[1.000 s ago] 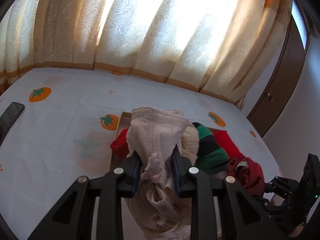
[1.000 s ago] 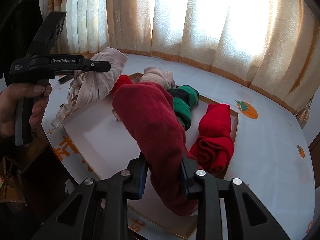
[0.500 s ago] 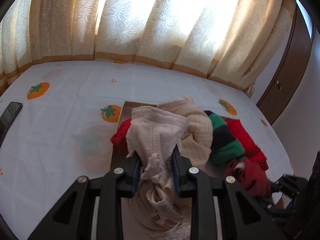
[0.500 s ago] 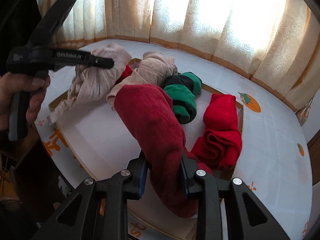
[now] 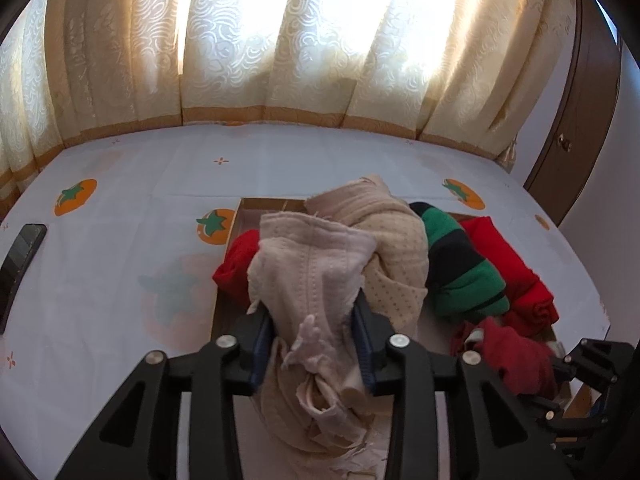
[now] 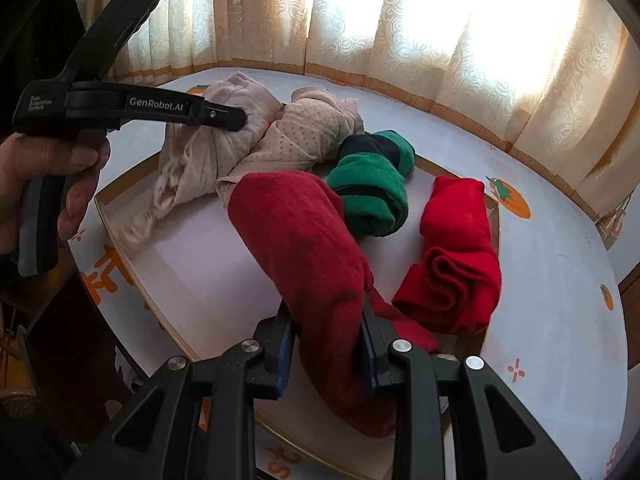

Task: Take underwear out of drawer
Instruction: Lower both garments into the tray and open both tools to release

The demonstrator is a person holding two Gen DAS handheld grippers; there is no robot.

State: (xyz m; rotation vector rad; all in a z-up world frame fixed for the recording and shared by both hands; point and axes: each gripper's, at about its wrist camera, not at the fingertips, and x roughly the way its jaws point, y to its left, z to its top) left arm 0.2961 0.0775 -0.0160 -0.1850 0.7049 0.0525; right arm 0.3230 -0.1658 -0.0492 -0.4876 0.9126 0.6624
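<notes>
Sunny curtains (image 5: 320, 60) at the back, too bright to see anything past them. Below, a white tablecloth (image 5: 120, 200) with orange fruit pictures. On it, a shallow drawer (image 6: 120, 240) with a white bottom, its near corner hidden under the black gripper arms.

In the left gripper (image 5: 312, 344), pale pink underwear (image 5: 312, 264). Jaws just opening a little, cloth between them and touching both blue pads. A loose hold now. Crumpled end of the cloth down in the drawer, bottom edge cut off in the left view.

In the right gripper (image 6: 328, 344), dark red underwear (image 6: 304, 240), squeezed tight between the pads. Sticks up over the drawer, with its lower end behind the jaws and hard to see.

Other rolled pieces in the drawer:
- dotted beige underwear (image 5: 396, 248), just beside the pink one and partly behind it
- green and black roll (image 6: 372, 184) in the middle
- bright red roll (image 6: 456, 248) near the far side
- small red bit (image 5: 236, 264) peeking out behind the pink cloth, too hidden to tell what

At the left edge of the right view, a hand (image 6: 48, 184) around the left gripper's handle, half out of the picture. On the tablecloth far left, a dark flat thing (image 5: 20, 256), maybe a phone, cut off by the edge. Brown door (image 5: 576, 120) at the right, only part showing.
</notes>
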